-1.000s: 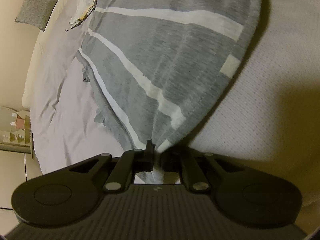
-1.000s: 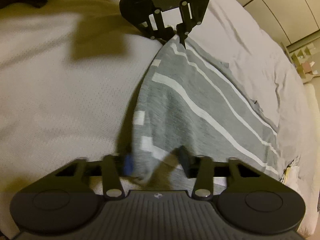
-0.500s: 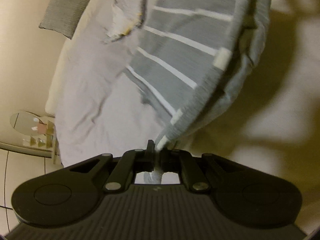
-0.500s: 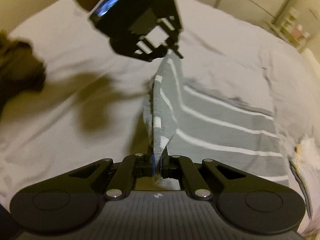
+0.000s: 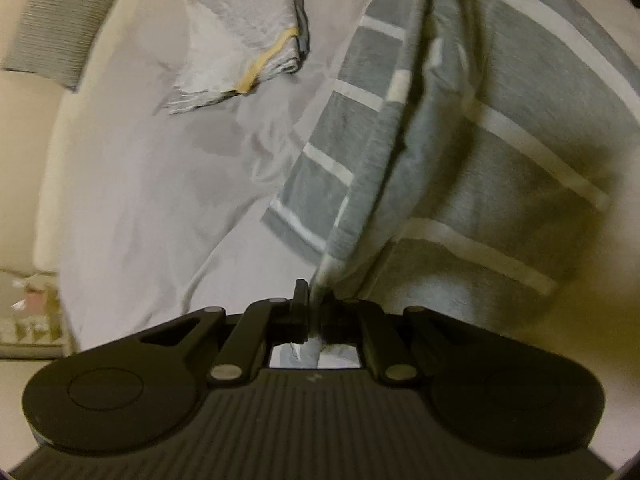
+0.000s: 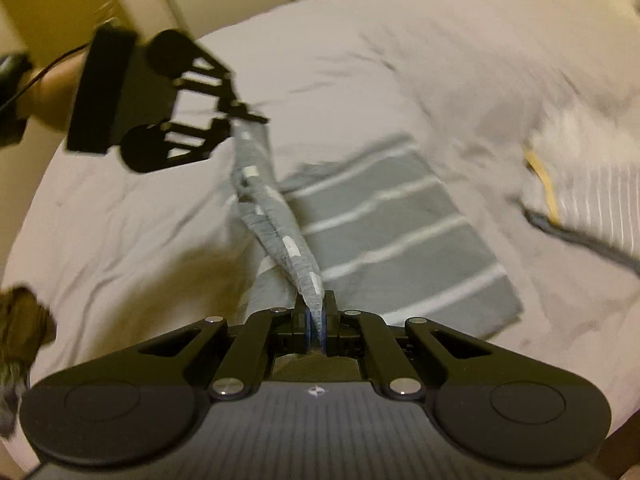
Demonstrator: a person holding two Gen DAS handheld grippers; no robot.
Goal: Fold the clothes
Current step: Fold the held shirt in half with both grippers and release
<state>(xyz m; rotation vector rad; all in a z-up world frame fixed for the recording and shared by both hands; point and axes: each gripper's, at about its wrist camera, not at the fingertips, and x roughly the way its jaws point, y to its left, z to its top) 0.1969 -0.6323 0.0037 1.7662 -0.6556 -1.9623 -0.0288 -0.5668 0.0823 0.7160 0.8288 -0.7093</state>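
A grey garment with white stripes (image 6: 392, 216) lies partly flat on the pale bedsheet (image 6: 360, 64), and its near edge is lifted into a taut strip. My right gripper (image 6: 316, 308) is shut on one end of that lifted edge. My left gripper (image 5: 314, 300) is shut on the other end; in the right wrist view the left gripper (image 6: 244, 114) hangs at the upper left with the cloth running from it. In the left wrist view the striped garment (image 5: 500, 152) drapes down and folds over itself.
A folded pale garment with a yellow band (image 5: 240, 48) lies further up the bed, also seen as a pale garment (image 6: 580, 184) at the right. A grey ribbed pillow (image 5: 60, 20) rests by the wall. A dark brown cloth (image 6: 20, 320) sits at the left edge.
Both grippers rose and carried the garment's edge across the bed, folding it over itself. The right gripper closed on the cloth and rolled. The garment's spread part now looks narrower.
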